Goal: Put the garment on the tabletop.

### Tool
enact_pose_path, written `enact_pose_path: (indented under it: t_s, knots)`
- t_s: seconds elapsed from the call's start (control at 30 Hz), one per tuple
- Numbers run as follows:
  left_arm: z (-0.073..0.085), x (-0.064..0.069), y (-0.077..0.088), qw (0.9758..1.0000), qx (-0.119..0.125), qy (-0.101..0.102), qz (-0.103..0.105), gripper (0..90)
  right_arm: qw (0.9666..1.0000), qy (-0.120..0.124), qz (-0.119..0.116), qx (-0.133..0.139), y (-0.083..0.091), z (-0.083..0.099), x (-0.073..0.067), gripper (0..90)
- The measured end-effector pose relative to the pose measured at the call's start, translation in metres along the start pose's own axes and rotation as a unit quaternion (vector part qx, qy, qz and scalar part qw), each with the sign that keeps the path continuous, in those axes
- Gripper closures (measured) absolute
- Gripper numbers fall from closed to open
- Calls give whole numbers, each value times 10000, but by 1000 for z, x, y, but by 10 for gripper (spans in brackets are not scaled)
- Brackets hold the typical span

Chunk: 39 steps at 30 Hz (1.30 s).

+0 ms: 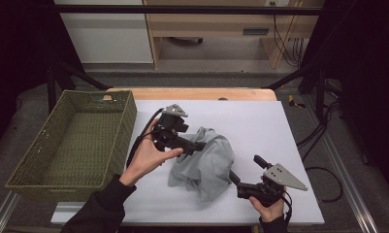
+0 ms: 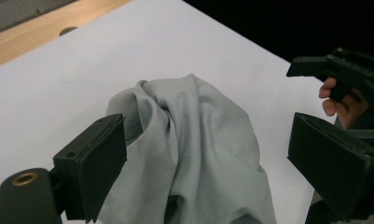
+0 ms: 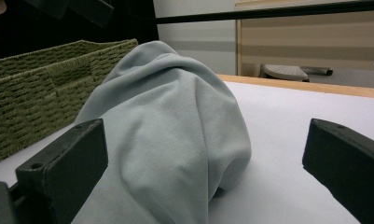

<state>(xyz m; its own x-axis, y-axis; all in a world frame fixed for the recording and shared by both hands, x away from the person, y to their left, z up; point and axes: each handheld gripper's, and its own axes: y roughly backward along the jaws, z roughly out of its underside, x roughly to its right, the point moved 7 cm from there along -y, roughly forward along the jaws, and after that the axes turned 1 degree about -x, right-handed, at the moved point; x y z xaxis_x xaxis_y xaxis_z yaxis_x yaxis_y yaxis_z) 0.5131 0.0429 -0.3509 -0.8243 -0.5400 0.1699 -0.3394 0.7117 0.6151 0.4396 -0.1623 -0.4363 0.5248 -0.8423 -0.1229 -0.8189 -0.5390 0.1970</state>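
Observation:
A crumpled pale grey cloth (image 1: 206, 162) lies heaped in the middle of the white table top (image 1: 260, 121). My left gripper (image 1: 198, 145) reaches in from the left at the cloth's upper edge. In the left gripper view its jaws (image 2: 208, 140) stand wide apart over the cloth (image 2: 198, 121), and the pads do not press on it. My right gripper (image 1: 245, 170) sits low at the cloth's right side, held by a hand near the front edge. Its jaws (image 3: 208, 140) are also spread wide, with the cloth's bulge (image 3: 175, 107) between them but not squeezed.
A green woven basket (image 1: 129, 116) stands at the table's left side, also seen as a wall (image 3: 35, 84) in the right gripper view. A wooden strip (image 1: 197, 93) runs along the table's far edge. Black frame bars and cables surround the table.

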Motion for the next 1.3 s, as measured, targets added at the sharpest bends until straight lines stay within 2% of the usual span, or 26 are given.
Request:
enact_pose_path:
  t_s: [0.07,0.1,0.13,0.17,0.2,0.3,0.33,0.37,0.47,0.5,0.57,0.6,0.67,0.73,0.77,0.93,0.97,1.0,1.03,1.3]
  knots:
    - [1,-1,2,10000,53,-1,-3,104,10000,-5,8,-22,1,0,0,2]
    - [6,-3,7,9996,264,24,-33,105,10000,-16,6,-8,1,0,1,2]
    - [6,-3,7,9996,264,24,-33,102,10000,-35,8,-9,1,-1,1,2]
    - [11,-6,10,9990,429,53,-83,99,10000,-38,11,-3,1,-1,1,2]
    - [11,-6,10,9990,429,53,-83,99,10000,-38,11,-3,1,-1,1,2]
    - [23,-12,17,9975,692,47,-147,91,10000,-65,-1,-2,1,-1,1,2]
    - [23,-12,17,9975,692,47,-147,91,10000,-65,-1,-2,1,-1,1,2]
    - [30,-14,19,9963,846,80,-150,92,10000,-68,11,-12,2,-1,1,2]
    - [40,-17,22,9944,1035,87,-172,90,10000,-64,23,-13,1,0,2,2]
    - [40,-17,22,9944,1035,87,-172,89,10000,-66,12,-10,1,0,2,2]
    - [52,-20,26,9931,1147,83,-213,85,10000,-64,15,-12,2,-1,3,2]
    - [52,-20,26,9931,1147,83,-213,84,10000,-64,15,-12,2,-1,3,2]
    - [63,-22,31,9919,1238,95,-260,80,10000,-46,18,-5,2,-1,3,2]
    - [67,-22,33,9913,1284,116,-258,78,10000,-46,7,10,2,-1,3,2]
    - [73,-21,37,9911,1297,123,-274,72,10000,-31,18,5,2,-1,3,2]
    - [83,-17,46,9904,1338,75,-351,51,10000,-75,10,-15,3,-1,2,2]
    - [85,-15,48,9897,1374,39,-408,51,10000,-75,10,-15,3,-1,2,2]
    - [90,-12,53,9873,1486,-5,-557,46,10000,-48,14,3,3,-2,2,2]
    - [93,-11,55,9860,1540,-35,-641,44,10000,-49,12,-1,3,-2,2,2]
    - [111,-14,66,9829,1697,93,-705,45,10000,-52,7,-2,4,-2,2,2]
